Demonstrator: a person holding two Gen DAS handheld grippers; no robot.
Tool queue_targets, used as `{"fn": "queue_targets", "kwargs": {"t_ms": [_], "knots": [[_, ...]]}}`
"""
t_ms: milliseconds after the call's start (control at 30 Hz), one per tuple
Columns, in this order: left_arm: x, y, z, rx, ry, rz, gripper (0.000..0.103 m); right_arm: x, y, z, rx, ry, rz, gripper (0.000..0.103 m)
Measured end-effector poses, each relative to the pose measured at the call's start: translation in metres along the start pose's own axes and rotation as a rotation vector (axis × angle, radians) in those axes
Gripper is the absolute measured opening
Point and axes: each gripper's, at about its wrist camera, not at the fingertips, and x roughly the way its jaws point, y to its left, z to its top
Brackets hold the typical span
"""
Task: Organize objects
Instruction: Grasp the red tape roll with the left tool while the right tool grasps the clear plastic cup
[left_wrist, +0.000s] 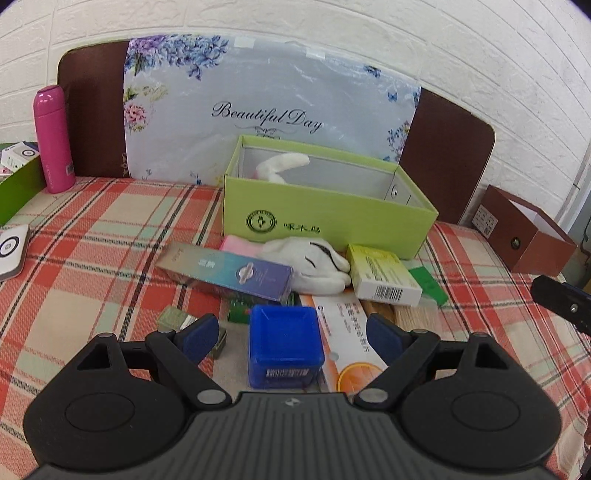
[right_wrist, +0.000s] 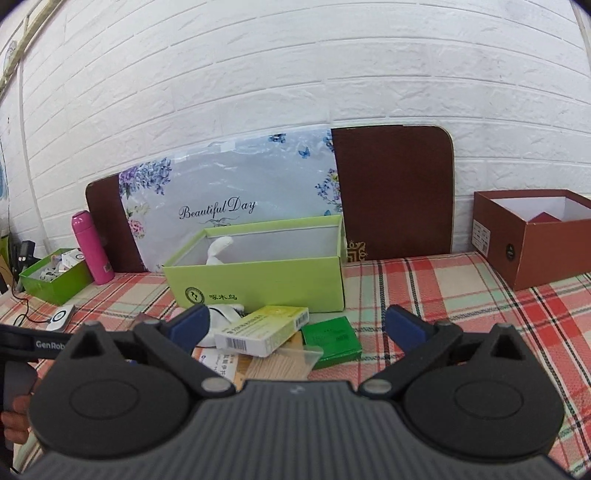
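Note:
My left gripper (left_wrist: 293, 336) is open low over the plaid bedspread (left_wrist: 92, 236). A blue plastic box (left_wrist: 284, 343) sits between its blue pads (left_wrist: 201, 334), with a gap on each side. Just beyond lies a pile: a long purple-teal box (left_wrist: 229, 271), a white plush piece (left_wrist: 314, 264), a yellow-white medicine box (left_wrist: 382, 277) and an orange-white carton (left_wrist: 343, 343). My right gripper (right_wrist: 295, 326) is open and empty above the same medicine box (right_wrist: 266, 330) and a small green box (right_wrist: 330, 341). Behind the pile, a lime green box (right_wrist: 258, 284) holds a white plush toy (right_wrist: 218, 249).
A brown open box (right_wrist: 535, 243) stands at the far right. A pink bottle (right_wrist: 92, 251) and a dark green tray (right_wrist: 55, 280) with small items are at the far left, near a white round device (left_wrist: 11, 251). A padded headboard (right_wrist: 395, 192) leans on the brick wall.

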Motion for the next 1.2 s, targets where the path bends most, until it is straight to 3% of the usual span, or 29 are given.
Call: {"fn": "queue_targets", "kwargs": {"t_ms": [167, 233, 400, 533, 600, 667, 700, 733, 833, 967, 1000, 1033, 1100, 1200], "knots": [[0.001, -0.002, -0.018, 0.018, 0.031, -0.019, 0.090, -0.023, -0.018, -0.032, -0.024, 0.001, -0.081, 0.103], [0.001, -0.006, -0.021, 0.032, 0.036, -0.044, 0.090, -0.028, -0.026, -0.047, -0.023, 0.039, -0.103, 0.103], [-0.004, -0.030, -0.023, 0.109, 0.012, -0.181, 0.090, -0.034, -0.036, -0.075, 0.019, 0.125, -0.043, 0.103], [-0.012, -0.054, -0.028, 0.188, 0.000, -0.310, 0.088, -0.025, -0.017, -0.087, -0.138, 0.168, 0.034, 0.102], [-0.013, -0.064, -0.032, 0.216, 0.014, -0.362, 0.086, -0.015, -0.007, -0.096, -0.216, 0.178, 0.007, 0.102], [-0.012, -0.074, -0.037, 0.254, 0.032, -0.397, 0.080, -0.006, -0.004, -0.102, -0.244, 0.189, -0.026, 0.094], [-0.010, -0.078, -0.039, 0.268, 0.044, -0.409, 0.078, -0.004, -0.006, -0.104, -0.234, 0.197, -0.037, 0.075], [-0.007, -0.083, -0.042, 0.280, 0.058, -0.420, 0.074, -0.003, -0.010, -0.104, -0.207, 0.208, -0.046, 0.064], [0.008, -0.093, -0.047, 0.290, 0.113, -0.451, 0.065, -0.012, -0.028, -0.104, -0.116, 0.198, -0.051, 0.066], [0.032, -0.112, -0.058, 0.335, 0.181, -0.456, 0.063, -0.024, -0.045, -0.104, -0.078, 0.201, -0.088, 0.066], [0.037, -0.115, -0.062, 0.352, 0.202, -0.443, 0.055, -0.026, -0.048, -0.104, -0.071, 0.201, -0.094, 0.066], [0.043, -0.116, -0.064, 0.357, 0.230, -0.432, 0.035, -0.028, -0.049, -0.104, -0.063, 0.199, -0.096, 0.066], [0.051, -0.112, -0.068, 0.341, 0.271, -0.431, 0.032, -0.029, -0.050, -0.104, -0.052, 0.200, -0.088, 0.066], [0.049, -0.101, -0.065, 0.322, 0.263, -0.414, 0.024, -0.025, -0.046, -0.102, -0.050, 0.201, -0.065, 0.066]]}}
